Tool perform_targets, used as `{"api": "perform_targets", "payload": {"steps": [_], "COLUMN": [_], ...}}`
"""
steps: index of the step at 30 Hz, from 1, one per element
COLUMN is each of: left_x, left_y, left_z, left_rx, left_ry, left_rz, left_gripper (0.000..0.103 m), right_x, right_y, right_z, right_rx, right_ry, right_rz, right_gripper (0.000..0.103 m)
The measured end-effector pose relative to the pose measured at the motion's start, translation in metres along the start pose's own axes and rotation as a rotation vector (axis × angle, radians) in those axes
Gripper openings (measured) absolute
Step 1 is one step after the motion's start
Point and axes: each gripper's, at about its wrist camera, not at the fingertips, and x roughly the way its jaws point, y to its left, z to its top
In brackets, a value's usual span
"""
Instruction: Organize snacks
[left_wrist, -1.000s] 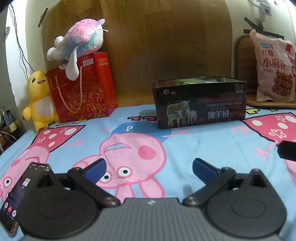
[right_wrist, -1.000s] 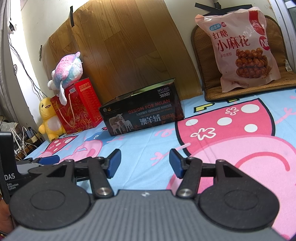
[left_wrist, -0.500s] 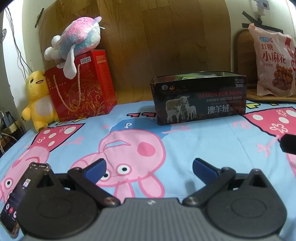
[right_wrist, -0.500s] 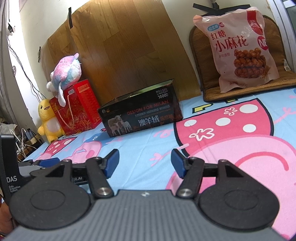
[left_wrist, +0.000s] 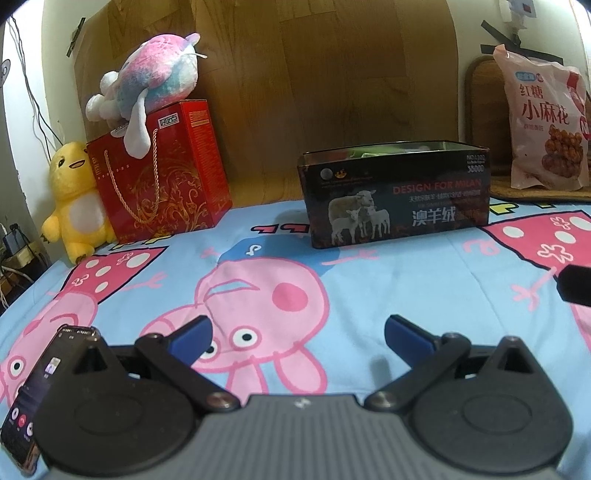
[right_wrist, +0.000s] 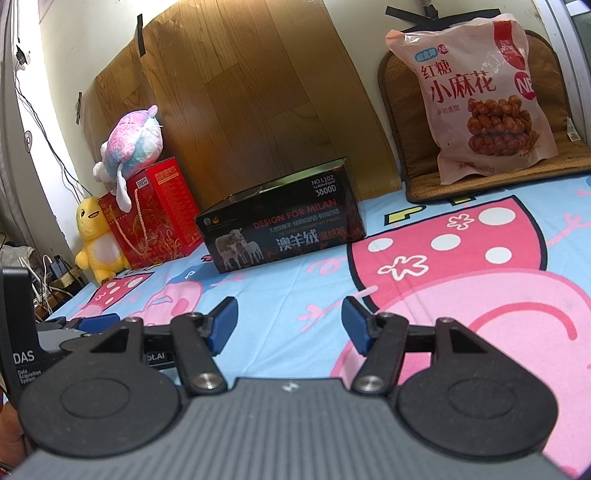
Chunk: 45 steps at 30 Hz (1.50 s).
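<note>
An open black box with sheep printed on it (left_wrist: 397, 199) stands on the cartoon-print sheet; green packets show inside it. It also shows in the right wrist view (right_wrist: 284, 230). A pink snack bag (right_wrist: 484, 96) leans upright on a brown cushion at the back right, also in the left wrist view (left_wrist: 546, 125). My left gripper (left_wrist: 297, 334) is open and empty, low over the sheet in front of the box. My right gripper (right_wrist: 290, 325) is open and empty, to the right of the left one.
A red gift bag (left_wrist: 162, 173) with a pink-blue plush (left_wrist: 151, 81) on top and a yellow plush (left_wrist: 75, 199) stand at the back left. A phone (left_wrist: 40, 391) lies at the near left. A wooden board (right_wrist: 240, 99) leans on the wall behind the box.
Both grippers stay open. The left view has crept slightly nearer the box; the right view has shifted a little, the snack bag sitting marginally nearer.
</note>
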Motion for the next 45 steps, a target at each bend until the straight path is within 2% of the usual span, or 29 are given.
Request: {"api": "perform_targets", "payload": {"steps": [31,36,45], "left_x": [0.0013,0.0013,0.0017], "left_y": [-0.0037,-0.0037,-0.0025], "left_z": [-0.0004,-0.0004,0.0002], "left_rx": [0.026,0.026,0.023], "left_ry": [0.008,0.008,0.010], "left_rz": [-0.017,-0.016,-0.014], "left_gripper": [0.103,0.103,0.103], "right_x": [-0.0001,-0.0004,-0.0004], "right_y": [-0.0003,-0.0002,-0.0006], "right_z": [-0.0002,-0.0001,0.0006], "right_rx": [-0.001,0.002,0.002], "right_ry": [0.000,-0.006,-0.006], "right_rz": [0.002,0.006,0.007], "right_gripper": [0.065,0.070,0.072]}}
